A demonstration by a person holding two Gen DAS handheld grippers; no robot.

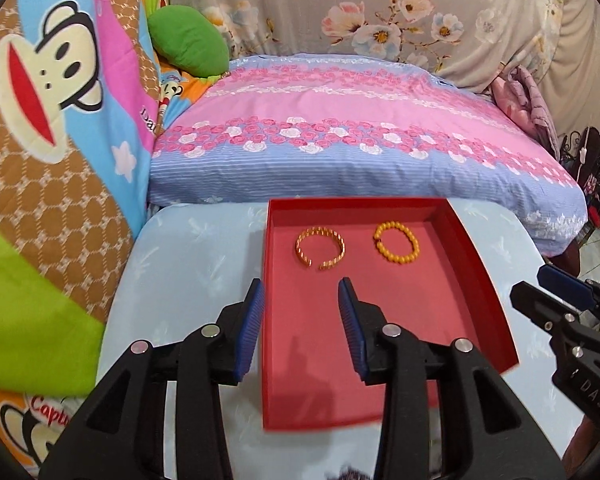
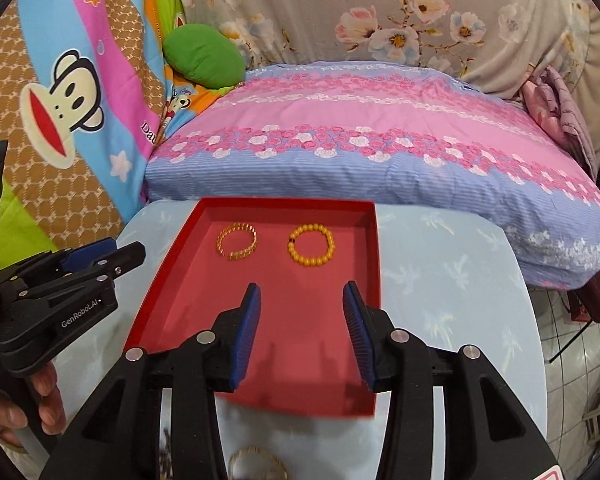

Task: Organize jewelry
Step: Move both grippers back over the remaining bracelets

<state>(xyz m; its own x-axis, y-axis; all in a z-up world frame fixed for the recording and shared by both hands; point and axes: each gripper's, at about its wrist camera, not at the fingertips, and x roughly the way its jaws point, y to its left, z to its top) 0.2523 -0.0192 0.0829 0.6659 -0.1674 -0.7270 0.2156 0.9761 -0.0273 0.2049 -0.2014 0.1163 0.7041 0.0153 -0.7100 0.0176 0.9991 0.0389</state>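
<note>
Gold bangle (image 1: 320,248), beaded bracelet (image 1: 396,242) in red tray (image 1: 496,320), both tools apart, empty

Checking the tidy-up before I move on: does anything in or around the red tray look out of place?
Mostly tidy: the gold bangle and yellow bead bracelet lie apart, flat in the red tray. One gold-coloured ring-shaped piece, blurred, sits outside the tray at the near table edge.

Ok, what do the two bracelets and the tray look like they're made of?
Open bangle: looks like gold-coloured metal, shiny, ribbed, with a gap in the ring; could be plated. Beaded bracelet: round orange-yellow beads, smooth and glossy, likely plastic or resin, though stone can't be ruled out. Red tray: thin straight walls and a matte finish suggest cardboard, like a box lid.
</note>
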